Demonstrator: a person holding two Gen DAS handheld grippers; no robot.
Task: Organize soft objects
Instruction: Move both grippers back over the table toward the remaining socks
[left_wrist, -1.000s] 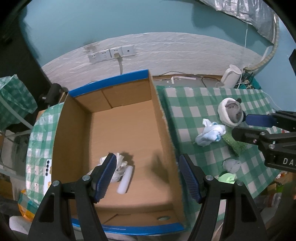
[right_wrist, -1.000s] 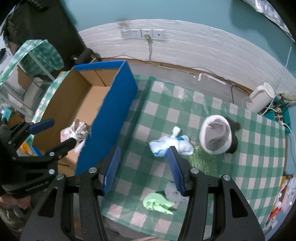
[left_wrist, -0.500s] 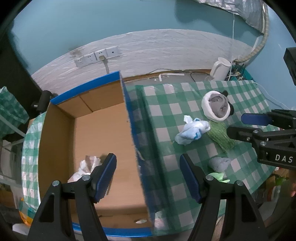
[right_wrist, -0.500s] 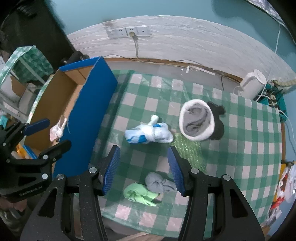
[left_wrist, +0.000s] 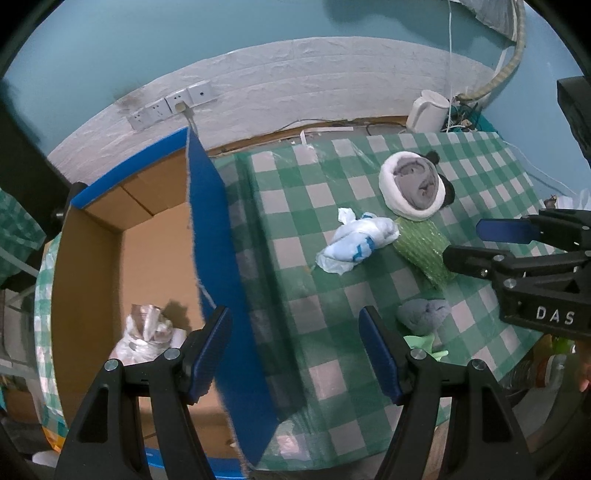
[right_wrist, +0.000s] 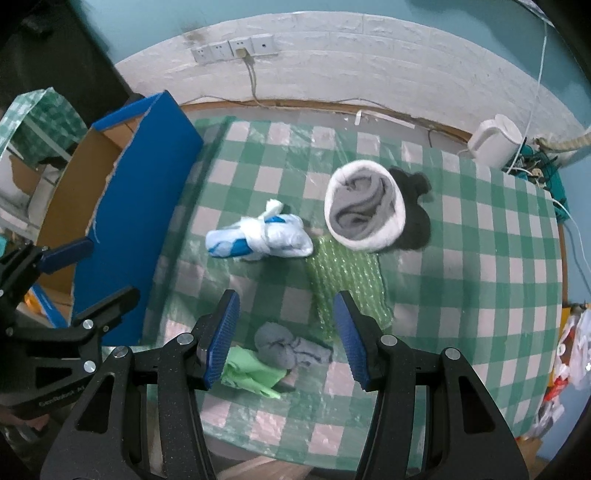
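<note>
Now left claw (left_wrist: 295, 350) pulling back from box (left_wrist: 88, 258), jaws spread, empty; wrapped bundle (left_wrist: 146, 332) lying inside box; right claw (right_wrist: 284, 336) hovering released over grey sock (right_wrist: 280, 345) on surface (right_wrist: 461, 258); likely next pick.

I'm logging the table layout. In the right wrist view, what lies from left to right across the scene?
Cardboard box → white and blue bundle → green bubble wrap → white kettle.

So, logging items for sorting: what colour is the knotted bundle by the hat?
White with blue patches; right wrist view.
</note>
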